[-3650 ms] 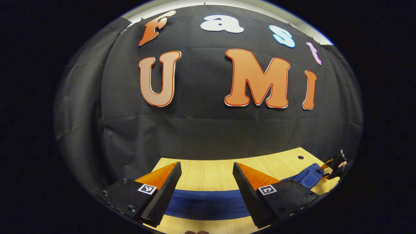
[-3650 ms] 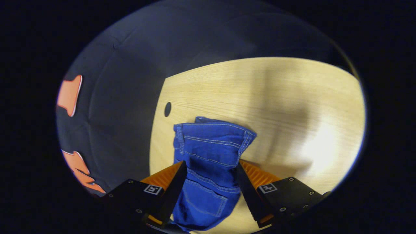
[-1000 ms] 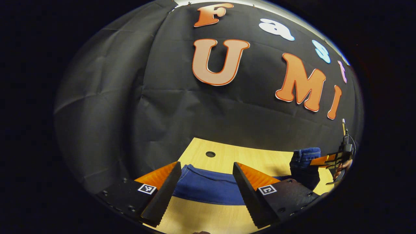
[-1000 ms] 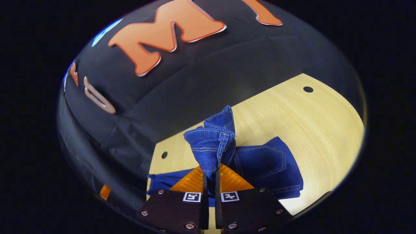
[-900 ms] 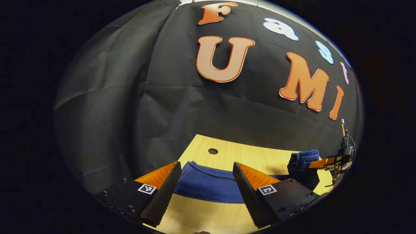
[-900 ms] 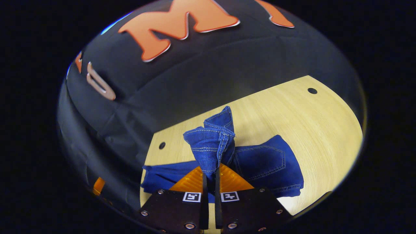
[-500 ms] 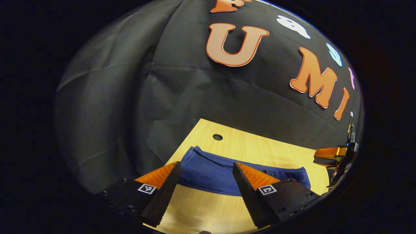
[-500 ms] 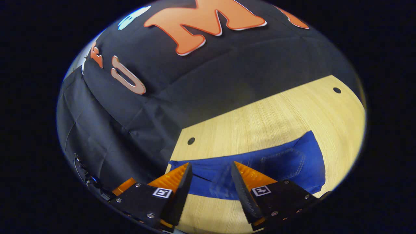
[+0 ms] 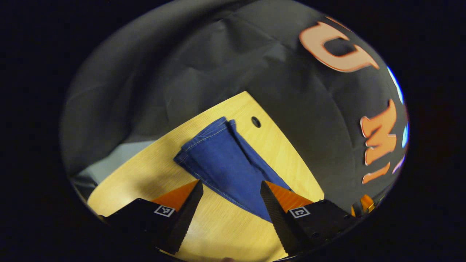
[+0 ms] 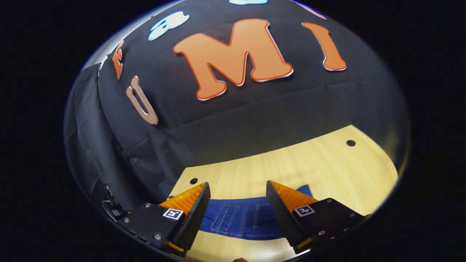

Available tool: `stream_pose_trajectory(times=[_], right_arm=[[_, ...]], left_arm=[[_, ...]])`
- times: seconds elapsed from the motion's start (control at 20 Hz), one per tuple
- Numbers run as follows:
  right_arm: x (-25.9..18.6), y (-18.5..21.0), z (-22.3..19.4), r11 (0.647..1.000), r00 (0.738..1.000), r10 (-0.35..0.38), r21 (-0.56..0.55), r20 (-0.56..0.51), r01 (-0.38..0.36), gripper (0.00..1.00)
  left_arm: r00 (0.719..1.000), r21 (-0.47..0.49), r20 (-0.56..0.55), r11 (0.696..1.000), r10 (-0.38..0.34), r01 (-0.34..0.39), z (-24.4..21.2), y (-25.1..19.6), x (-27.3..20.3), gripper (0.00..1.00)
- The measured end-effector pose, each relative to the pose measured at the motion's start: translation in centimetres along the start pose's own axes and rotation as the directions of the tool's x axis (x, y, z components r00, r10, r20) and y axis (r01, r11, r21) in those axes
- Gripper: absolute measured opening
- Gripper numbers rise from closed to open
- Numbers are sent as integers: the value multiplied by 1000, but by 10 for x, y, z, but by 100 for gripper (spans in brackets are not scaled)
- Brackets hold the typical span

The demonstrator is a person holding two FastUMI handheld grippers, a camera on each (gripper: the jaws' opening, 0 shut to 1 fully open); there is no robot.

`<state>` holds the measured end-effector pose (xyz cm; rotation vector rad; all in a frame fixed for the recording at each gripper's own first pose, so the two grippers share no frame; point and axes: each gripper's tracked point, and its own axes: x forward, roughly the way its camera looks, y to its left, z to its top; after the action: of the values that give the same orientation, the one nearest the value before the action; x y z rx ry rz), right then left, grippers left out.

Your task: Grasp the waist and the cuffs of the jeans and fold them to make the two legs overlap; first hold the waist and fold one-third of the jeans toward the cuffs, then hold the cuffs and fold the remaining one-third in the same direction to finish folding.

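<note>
While the jeans [image 9: 222, 160] lie flat on the bench [image 9: 153, 171], both grippers hang above them with nothing held. Seen from the left gripper view, the left gripper [image 9: 229, 213] has its fingers spread wide apart, and the blue denim runs up between them toward the bench's far corner. The cuffs [image 9: 204, 140] end just short of that corner, beside a small round hole [image 9: 256, 122] in the wood. One leg lies on the other, with a thin strip of the lower leg showing along the edge nearest the hole. Pale stitching marks the cuff hem and the long side seam. Bare wood lies on the near side of the jeans, out to the bench's left edge.

From the right gripper view, the right gripper [image 10: 238, 207] also stands with its fingers well apart, empty. Between them the jeans [image 10: 240, 218] cross as a flat blue band, and two back pockets [image 10: 242, 216] show on the top layer, outlined in light thread. The denim lies near the bench's front edge, reaching from close to the left edge, where a hole [image 10: 193, 181] sits near the back, to a point [image 10: 305, 189] just past the right finger. Another hole [image 10: 351, 143] sits far off toward the right back corner, well apart from the cloth. Neither gripper's fingers can be seen touching the denim.
</note>
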<state>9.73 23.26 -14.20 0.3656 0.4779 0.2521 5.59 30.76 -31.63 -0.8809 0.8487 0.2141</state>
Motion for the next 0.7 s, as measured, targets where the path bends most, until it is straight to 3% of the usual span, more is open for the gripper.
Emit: stream_pose_trajectory(times=[0.25,0.5,0.55,0.6,0.7], right_arm=[[-39,-48,36,992,988,-126,12,87,126,95],[-65,-79,54,981,973,-195,34,125,192,95],[-69,-82,56,981,973,-192,42,131,188,95],[-71,-83,57,982,973,-189,49,130,184,95],[-72,-90,57,982,975,-186,60,119,180,95]], left_arm=[[996,-215,-90,976,8,-27,-9,41,32,98],[998,-333,-25,942,-49,38,4,47,45,94],[998,-351,-9,934,-66,58,8,45,51,92],[996,-371,8,925,-87,84,11,42,57,83],[991,-405,46,905,-123,131,15,37,66,81]])
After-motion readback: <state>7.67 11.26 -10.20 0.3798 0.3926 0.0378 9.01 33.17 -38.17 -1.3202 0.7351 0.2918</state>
